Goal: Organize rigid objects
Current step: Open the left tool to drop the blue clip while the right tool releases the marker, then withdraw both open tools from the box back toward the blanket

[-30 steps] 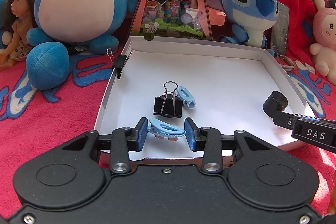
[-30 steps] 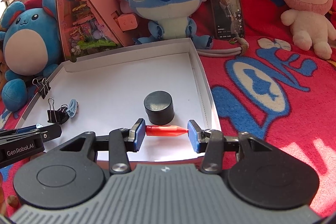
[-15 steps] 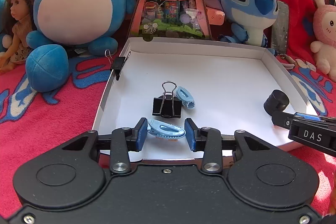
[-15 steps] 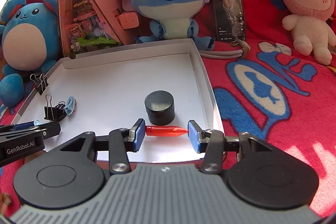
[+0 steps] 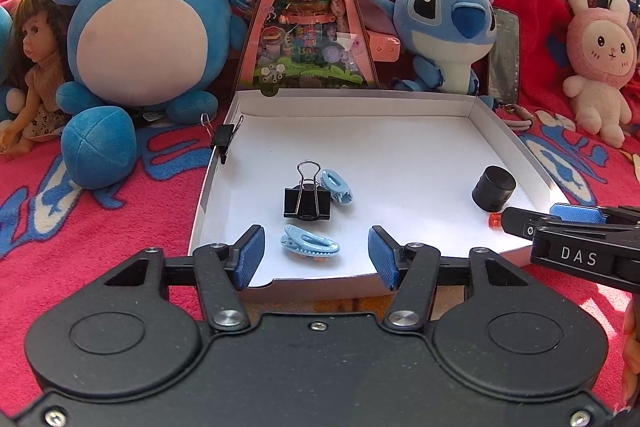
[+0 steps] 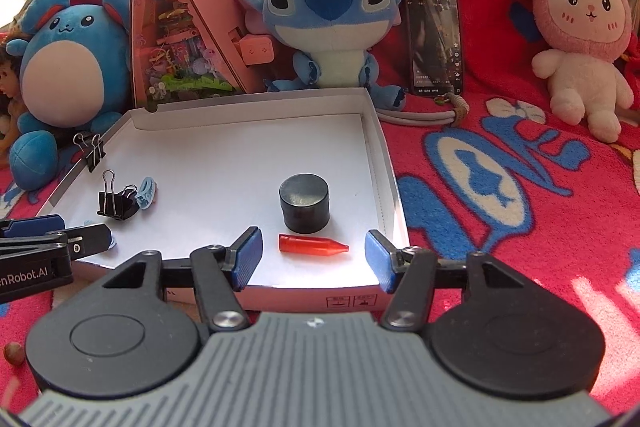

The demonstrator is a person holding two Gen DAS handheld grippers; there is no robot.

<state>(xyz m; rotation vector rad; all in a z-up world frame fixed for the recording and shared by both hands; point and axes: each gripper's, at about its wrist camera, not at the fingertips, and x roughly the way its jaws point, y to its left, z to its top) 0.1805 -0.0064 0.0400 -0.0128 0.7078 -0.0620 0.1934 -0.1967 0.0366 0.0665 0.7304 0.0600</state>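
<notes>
Here the left gripper (image 5: 316,253) is opening, a blue hair clip (image 5: 310,247) loose between its jaws on the white box lid (image 5: 400,147). The right gripper (image 6: 314,253) opens likewise around a red cone (image 6: 312,246). Beyond sit a binder clip (image 5: 307,201) and black cylinder (image 6: 305,202), apparently gathered into the lid for sorting.

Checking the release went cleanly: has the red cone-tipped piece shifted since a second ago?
No. The red piece lies just in front of the black cylinder as before; only the right tool has changed, its jaws opening clear of the piece.
</notes>
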